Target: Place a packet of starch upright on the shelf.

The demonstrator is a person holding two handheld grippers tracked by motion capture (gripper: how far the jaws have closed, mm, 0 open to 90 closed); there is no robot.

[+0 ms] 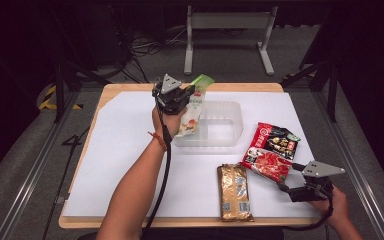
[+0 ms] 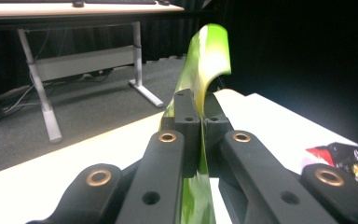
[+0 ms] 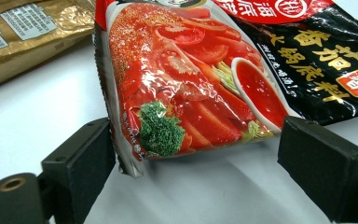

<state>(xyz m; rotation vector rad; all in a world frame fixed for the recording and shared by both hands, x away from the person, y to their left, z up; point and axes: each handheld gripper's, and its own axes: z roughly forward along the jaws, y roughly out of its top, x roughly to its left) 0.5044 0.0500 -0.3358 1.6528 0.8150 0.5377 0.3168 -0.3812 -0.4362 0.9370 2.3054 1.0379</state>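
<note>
A green-and-white pouch (image 1: 194, 104) is hanging upright, pinched between the closed jaws of the left gripper (image 1: 187, 93), its green top curling above them and its lower end dangling over the left edge of a clear tray (image 1: 219, 125) that is sitting on the white bench (image 1: 120, 150). A red-and-black sachet (image 1: 271, 150) is lying flat to the right of the tray, its near end sitting between the spread jaws of the right gripper (image 1: 285, 188). A gold packet (image 1: 234, 192) is lying flat beside it, near the front edge.
</note>
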